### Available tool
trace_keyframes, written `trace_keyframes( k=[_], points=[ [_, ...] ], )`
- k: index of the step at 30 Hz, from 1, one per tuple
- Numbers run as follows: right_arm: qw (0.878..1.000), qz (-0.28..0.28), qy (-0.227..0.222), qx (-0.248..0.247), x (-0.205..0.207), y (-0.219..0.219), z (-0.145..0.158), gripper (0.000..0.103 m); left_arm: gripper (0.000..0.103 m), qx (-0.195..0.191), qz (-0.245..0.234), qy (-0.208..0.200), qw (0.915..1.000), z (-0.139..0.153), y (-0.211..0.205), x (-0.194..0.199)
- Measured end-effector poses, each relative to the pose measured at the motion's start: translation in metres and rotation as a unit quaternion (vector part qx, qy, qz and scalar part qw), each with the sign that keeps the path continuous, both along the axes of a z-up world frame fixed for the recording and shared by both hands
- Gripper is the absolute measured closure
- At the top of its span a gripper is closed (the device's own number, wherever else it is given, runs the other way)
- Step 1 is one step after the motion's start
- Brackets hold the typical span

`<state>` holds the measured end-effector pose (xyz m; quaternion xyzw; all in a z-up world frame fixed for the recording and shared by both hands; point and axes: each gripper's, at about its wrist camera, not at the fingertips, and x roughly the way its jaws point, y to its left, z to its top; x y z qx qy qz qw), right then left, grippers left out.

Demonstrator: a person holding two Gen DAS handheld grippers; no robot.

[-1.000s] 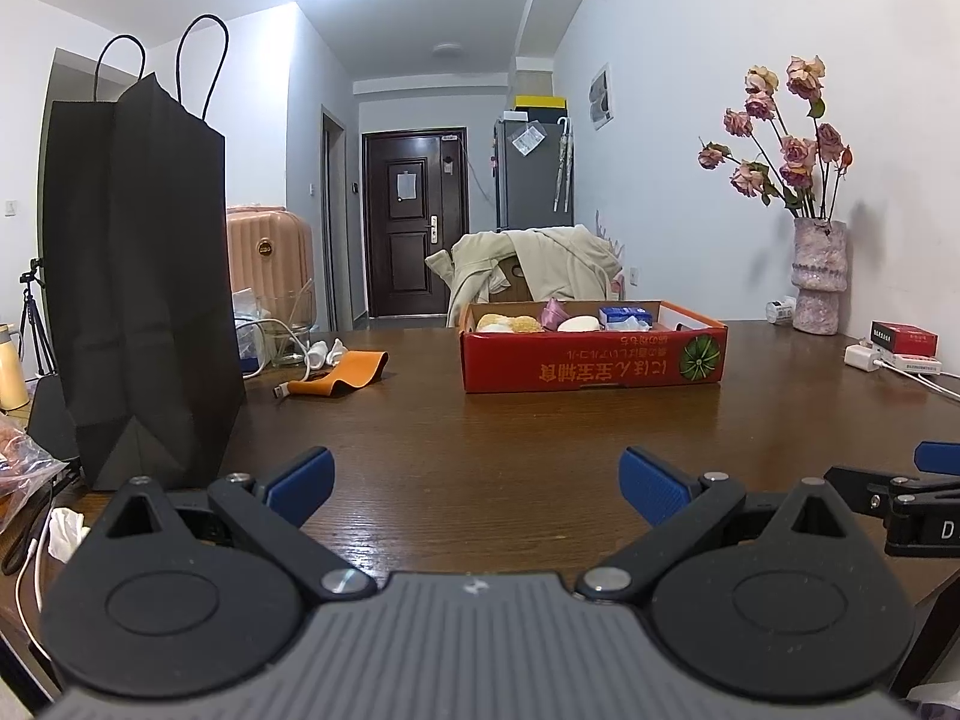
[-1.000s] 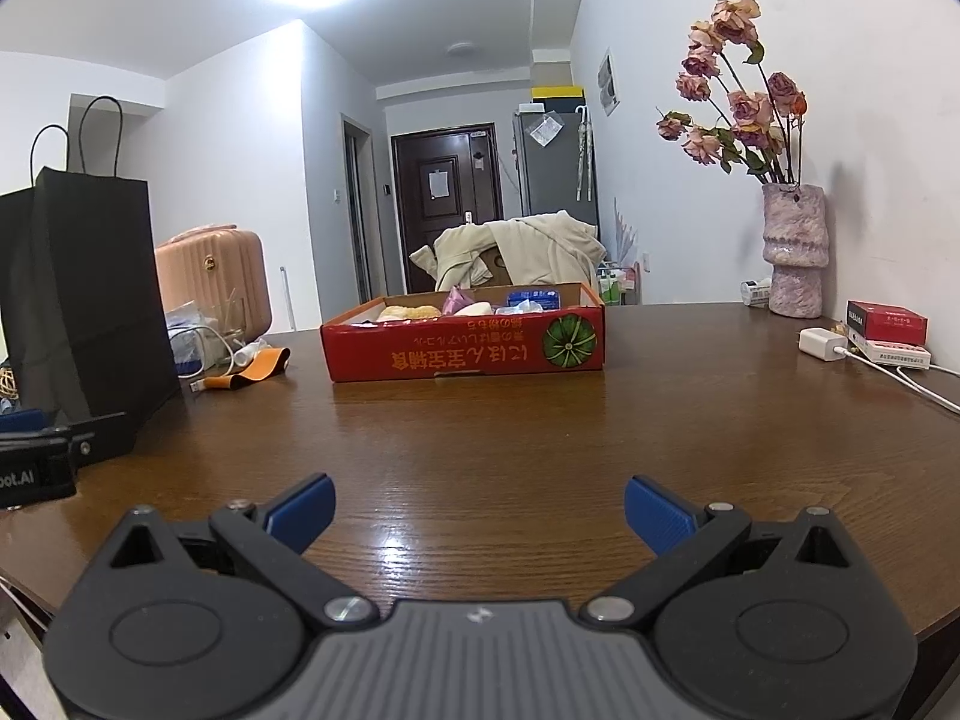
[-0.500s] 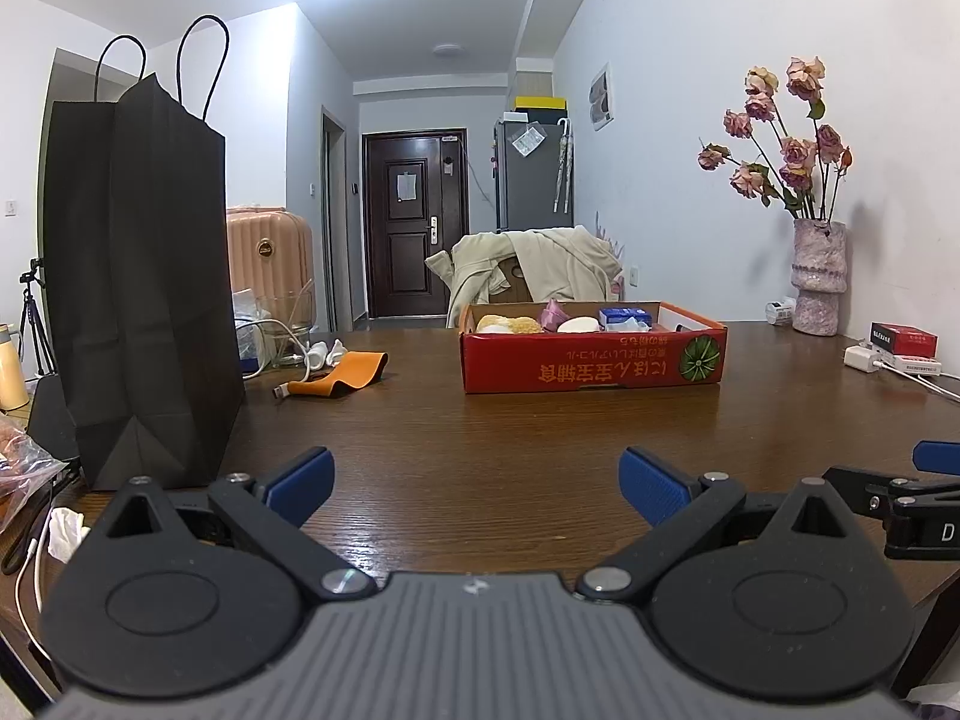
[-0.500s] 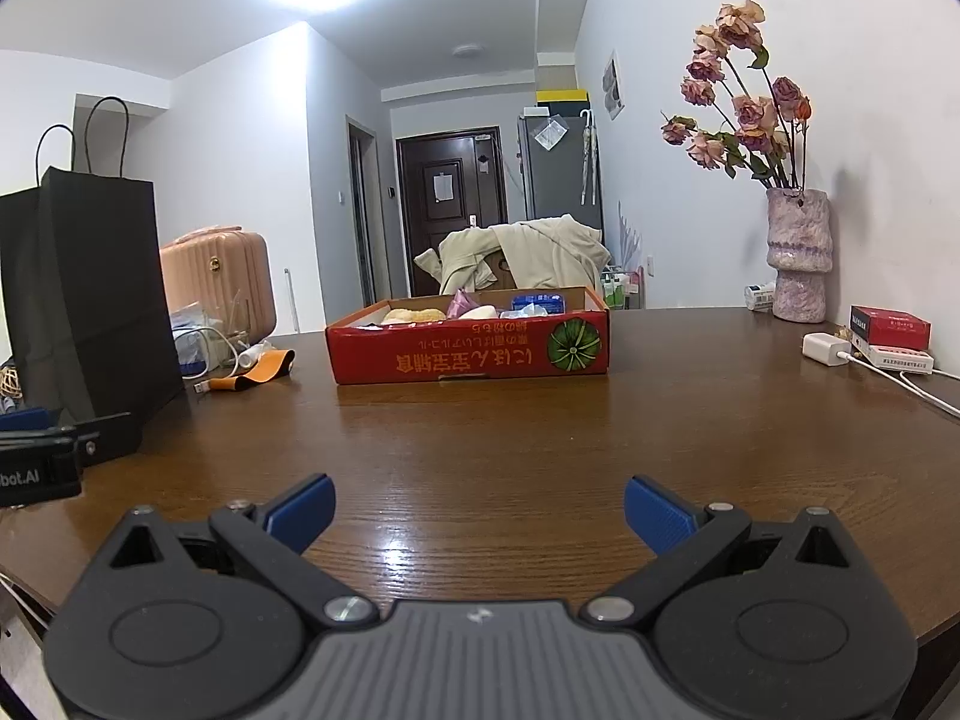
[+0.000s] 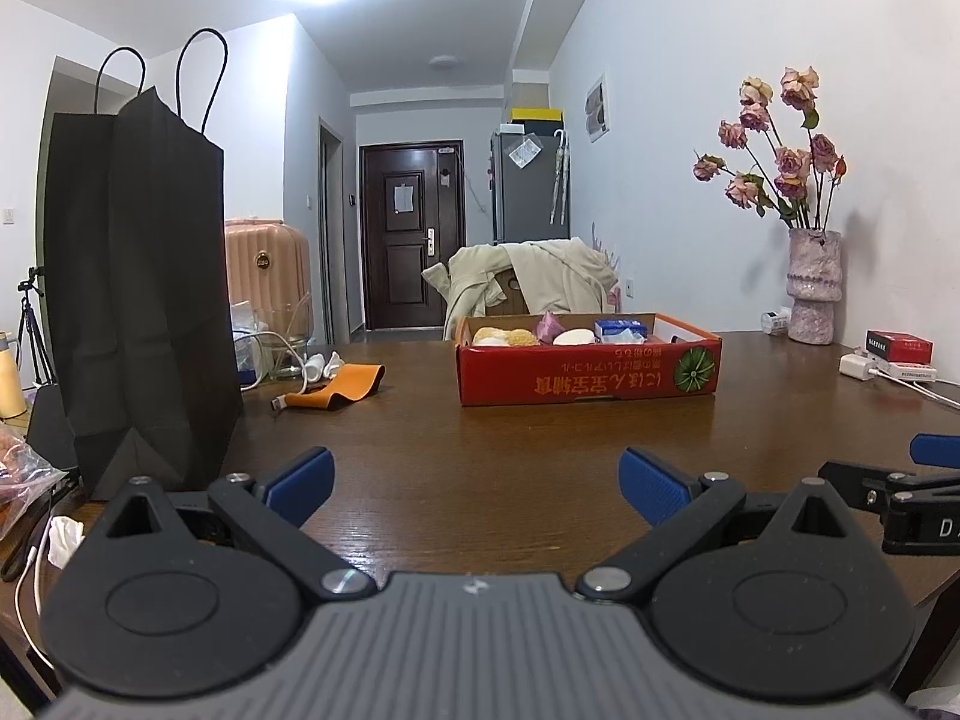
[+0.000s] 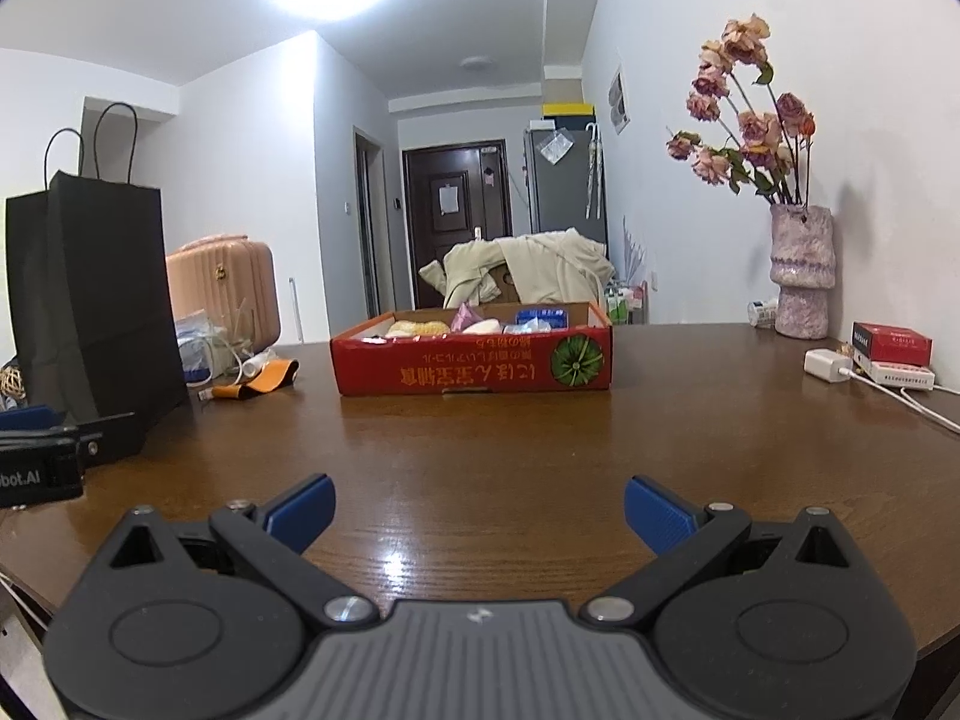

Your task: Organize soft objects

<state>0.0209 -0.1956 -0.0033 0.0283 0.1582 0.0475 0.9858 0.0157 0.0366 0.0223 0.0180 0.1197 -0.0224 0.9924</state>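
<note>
A red cardboard box stands on the brown wooden table, also in the right wrist view. It holds several soft items: yellow sponges, a pink piece, a white piece and a blue pack. My left gripper is open and empty, low over the near table. My right gripper is open and empty, raised a little over the near table edge. Both are well short of the box.
A tall black paper bag stands at the left. An orange strap and cables lie beside it. A vase of dried roses, a red packet and a white charger sit at the right.
The right gripper has risen and moved slightly forward, so the box looks a little nearer. The left gripper has hardly moved. Both stay open.
</note>
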Motion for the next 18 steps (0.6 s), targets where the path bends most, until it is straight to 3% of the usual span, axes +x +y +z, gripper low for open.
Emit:
trace_keyframes(
  k=[18],
  points=[
    [1.0, 0.002, -0.001, 0.0, 0.0005, 0.0037, 0.0, 0.0, 0.0, -0.002, 0.002, 0.0, 1.0, 0.0002, 0.0003, 0.0002]
  ],
)
